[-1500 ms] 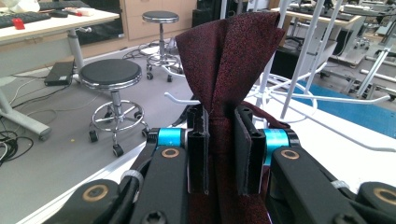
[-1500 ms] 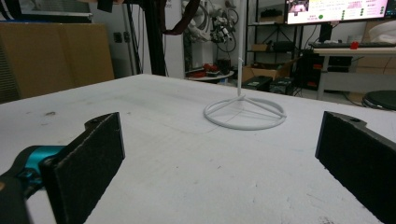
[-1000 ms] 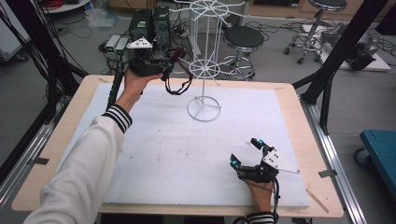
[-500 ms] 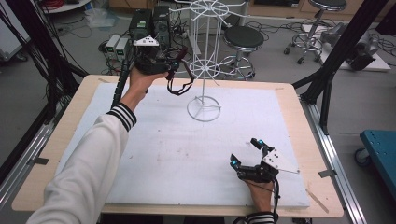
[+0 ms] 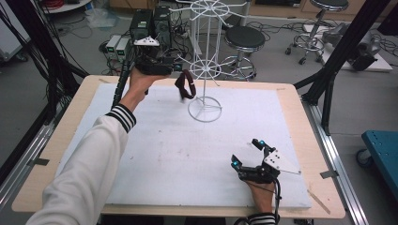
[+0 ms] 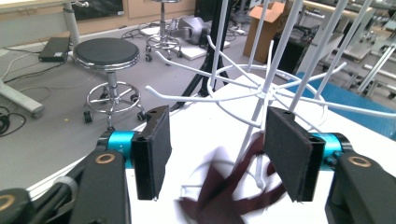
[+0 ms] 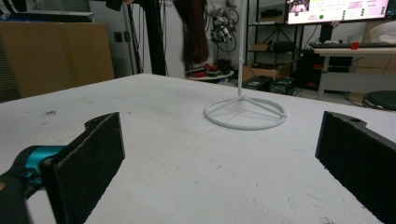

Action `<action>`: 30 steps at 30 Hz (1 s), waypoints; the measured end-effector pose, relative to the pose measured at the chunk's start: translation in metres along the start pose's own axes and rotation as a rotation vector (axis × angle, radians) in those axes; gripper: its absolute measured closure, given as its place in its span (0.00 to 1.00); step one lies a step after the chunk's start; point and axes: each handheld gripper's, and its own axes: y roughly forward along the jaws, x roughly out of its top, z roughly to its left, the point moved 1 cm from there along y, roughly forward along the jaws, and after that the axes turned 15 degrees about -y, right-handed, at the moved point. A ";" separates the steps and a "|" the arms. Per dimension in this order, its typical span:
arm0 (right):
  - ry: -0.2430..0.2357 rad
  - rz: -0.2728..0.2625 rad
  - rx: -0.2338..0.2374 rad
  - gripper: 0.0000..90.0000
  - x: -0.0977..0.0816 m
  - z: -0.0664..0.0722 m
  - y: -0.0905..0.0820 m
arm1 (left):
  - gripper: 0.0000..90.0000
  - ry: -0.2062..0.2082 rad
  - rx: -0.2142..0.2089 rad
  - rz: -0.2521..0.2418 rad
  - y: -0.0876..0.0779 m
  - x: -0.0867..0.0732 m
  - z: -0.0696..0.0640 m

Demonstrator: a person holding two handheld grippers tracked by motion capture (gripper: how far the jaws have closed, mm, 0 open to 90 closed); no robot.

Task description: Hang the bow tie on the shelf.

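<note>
The dark maroon band [image 5: 186, 85] hangs just left of centre in the upper part of the high view, dangling from a lower prong of the white wire display stand [image 5: 205, 70]. In the left gripper view it is a blurred dark shape [image 6: 224, 196] low in the frame, below and between the fingers [image 6: 154, 149], with nothing pinched between them.

That is the change: half a second ago the band sat close against the left gripper [image 5: 159, 65], apparently in its hold, and now the fingers stand wide apart while the band swings free on the stand. I judge the hanging step is done or nearly so — though whether the loop sits securely over the prong is too blurred to tell.

The stand's ring base [image 5: 204, 109] rests on the white mat covering the desk [image 5: 281, 93], upper centre of the frame. The right gripper [image 5: 248, 154] lies at the lower right on the mat, where it was a second ago, well apart from the stand; its fingers [image 7: 88, 158] are spread wide and empty, pointing toward the ring base [image 7: 245, 112] in its own view.

Beyond the desk a black stool [image 5: 243, 37] stands on the floor.
</note>
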 end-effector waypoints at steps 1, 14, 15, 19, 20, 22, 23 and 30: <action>0.000 0.000 0.000 0.01 0.000 0.000 0.000 | 0.43 -0.008 -0.001 -0.012 0.000 0.001 0.000; 0.011 -0.003 0.001 0.01 0.000 0.000 0.000 | 0.02 -0.003 -0.009 -0.002 -0.013 0.004 -0.011; 0.009 -0.004 0.001 0.01 0.000 0.000 0.000 | 0.02 -0.003 -0.016 -0.005 -0.015 0.004 -0.012; 0.011 -0.001 0.008 0.01 0.000 -0.001 0.000 | 0.02 0.014 -0.024 -0.005 -0.023 0.004 -0.016; 0.009 -0.003 0.007 0.01 0.000 -0.001 0.000 | 0.02 0.020 -0.027 -0.015 -0.026 0.003 -0.017; 0.014 -0.002 0.011 0.01 0.000 -0.001 -0.001 | 0.02 0.041 -0.026 -0.023 -0.033 -0.002 -0.020; 0.011 -0.006 0.008 0.01 0.000 -0.001 0.000 | 0.02 0.057 -0.024 -0.016 -0.037 -0.005 -0.021; 0.009 -0.001 0.006 0.01 0.000 0.000 0.000 | 0.02 0.103 -0.063 -0.060 -0.076 -0.037 -0.028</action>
